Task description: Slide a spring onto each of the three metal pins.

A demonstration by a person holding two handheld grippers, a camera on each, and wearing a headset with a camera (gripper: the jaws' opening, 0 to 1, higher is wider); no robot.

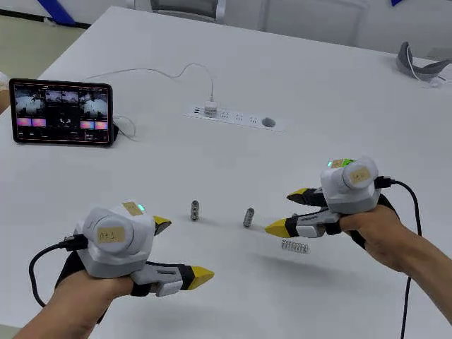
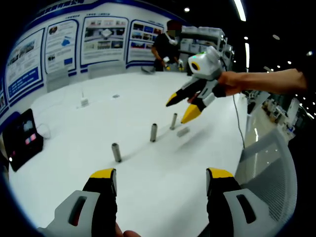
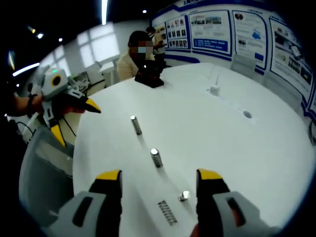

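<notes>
Jaws: left gripper (image 1: pixel 183 248) and right gripper (image 1: pixel 284 210) were spread, empty
Head view: two pins (image 1: pixel 195 210), spring (image 1: pixel 294 246) lay loose
Left gripper view: three pins stood in a row

Three short grey metal pins stand upright, well apart, in one row on the white counter (image 2: pixel 158 190). In the left gripper view we trace the row from lower left of centre toward upper right: near pin (image 2: pixel 116 152), middle pin (image 2: pixel 153 132), far pin (image 2: pixel 174 121). A loose spring (image 2: pixel 183 131), a small silvery coil, lies on its side just beside the far pin. Whether any pin already carries a coil we cannot tell.
</notes>
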